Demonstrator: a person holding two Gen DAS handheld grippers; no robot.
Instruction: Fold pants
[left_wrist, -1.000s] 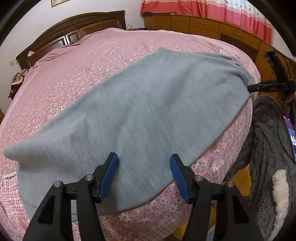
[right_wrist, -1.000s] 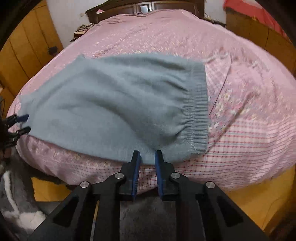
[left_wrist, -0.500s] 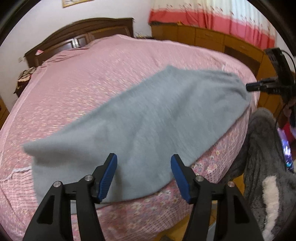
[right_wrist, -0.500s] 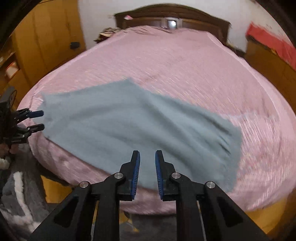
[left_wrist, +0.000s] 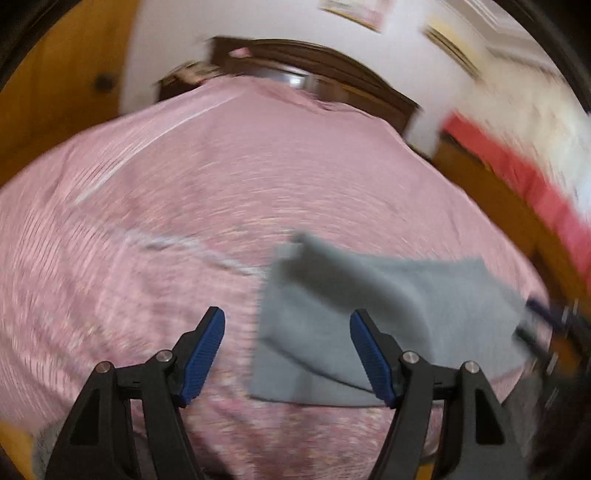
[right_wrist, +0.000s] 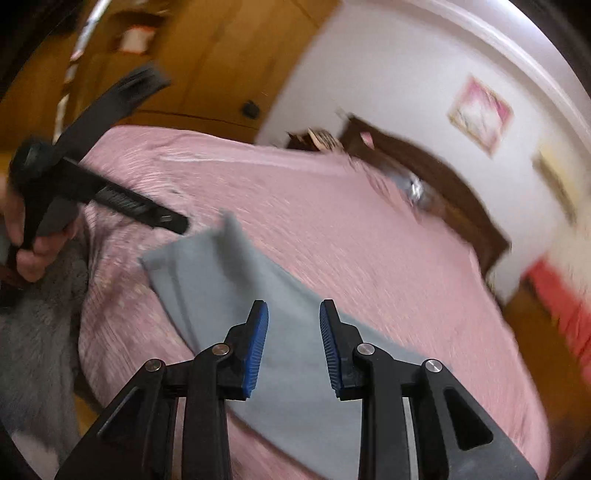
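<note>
Grey pants (left_wrist: 369, 306) lie near the front edge of a pink flowered bedspread (left_wrist: 184, 206), with a raised fold along their top. My left gripper (left_wrist: 287, 317) hovers over their left end. Its jaws are opening and hold nothing. In the right wrist view the pants (right_wrist: 221, 280) run under my right gripper (right_wrist: 293, 306). Its jaws are also opening, with only cloth seen behind the gap. A person's hand (right_wrist: 33, 240) holds the left gripper at the pants' upturned corner. Both views are motion-blurred.
A dark wooden headboard (left_wrist: 314, 74) closes the bed's far end. A wooden wardrobe (right_wrist: 192, 55) stands to the left, and a red curtain (left_wrist: 535, 192) over wooden cabinets to the right. A grey fluffy garment (right_wrist: 37, 325) hangs at the bed's front edge.
Both views have swung and rolled toward the headboard. The right gripper has travelled along the pants toward the left gripper. Both pairs of jaws stand wider than before.
</note>
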